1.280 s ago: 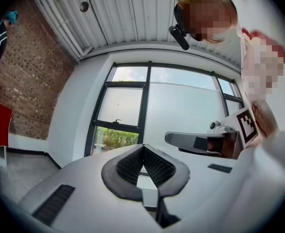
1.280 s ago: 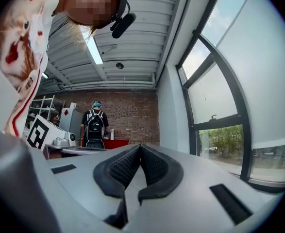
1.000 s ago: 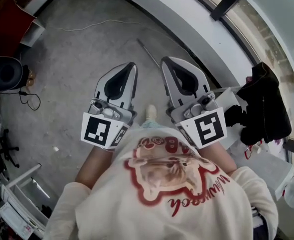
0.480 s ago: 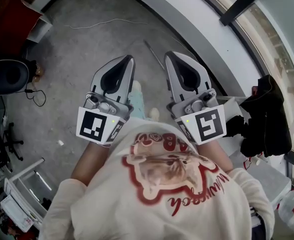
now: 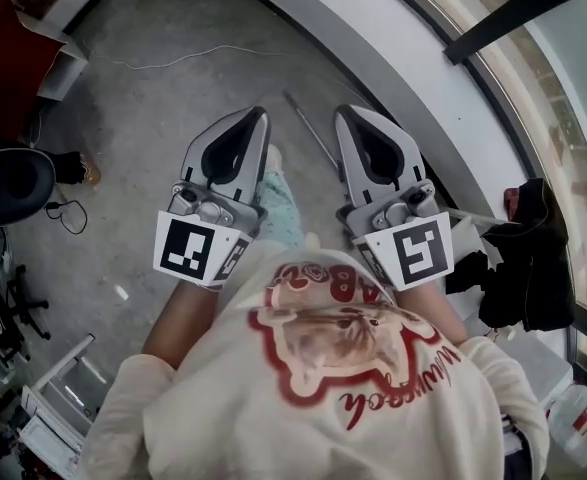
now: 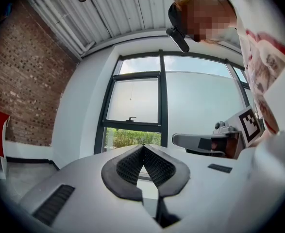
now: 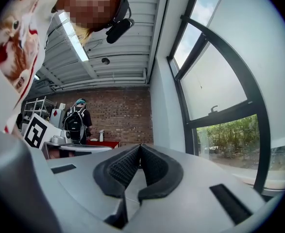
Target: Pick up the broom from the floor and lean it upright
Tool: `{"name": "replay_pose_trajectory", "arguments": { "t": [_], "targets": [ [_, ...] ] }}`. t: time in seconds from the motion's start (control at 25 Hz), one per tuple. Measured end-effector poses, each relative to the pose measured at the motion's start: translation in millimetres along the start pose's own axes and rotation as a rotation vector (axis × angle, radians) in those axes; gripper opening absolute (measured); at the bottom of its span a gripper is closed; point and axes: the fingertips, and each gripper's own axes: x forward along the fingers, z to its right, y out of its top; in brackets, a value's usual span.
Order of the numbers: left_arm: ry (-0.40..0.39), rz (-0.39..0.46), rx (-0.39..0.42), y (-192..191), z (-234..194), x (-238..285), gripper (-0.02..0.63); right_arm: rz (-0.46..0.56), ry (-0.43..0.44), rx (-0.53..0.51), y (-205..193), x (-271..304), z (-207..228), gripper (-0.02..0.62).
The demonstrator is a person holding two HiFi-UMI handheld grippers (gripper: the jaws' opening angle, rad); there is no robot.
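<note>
The task was judged barely begun. The broom handle (image 5: pixel 309 128), a thin metal rod, lay flat on the grey concrete floor (image 5: pixel 163 118), ahead of the jaws and between the two grippers; the broom's head could not be made out. Nothing had been grasped. The left gripper (image 5: pixel 257 118) was held with its jaws pressed together and empty, and the right gripper (image 5: pixel 349 113) likewise, tips touching with nothing between them. Stooping, opening the jaws, pinching the handle, raising it and leaning it upright were all left to be done.

Beyond the jaw tips a curved white wall (image 5: pixel 393 58) was seen, with a tall window (image 6: pixel 132 101) above it, and a brick wall (image 7: pixel 123 115) further off. A thin cable (image 5: pixel 173 60) lay beyond the left jaws, a black chair (image 5: pixel 13 183) well to their left, and a dark garment (image 5: pixel 528 268) to the right of the right jaws.
</note>
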Motion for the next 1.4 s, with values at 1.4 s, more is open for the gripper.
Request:
{"name": "replay_pose_trajectory", "arguments": {
  "t": [1.4],
  "targets": [
    [0.035,-0.248,0.009,-356,-245,212,0.017,-0.307,-0.057,0.02,-387,240,163,0.023]
  ]
}}
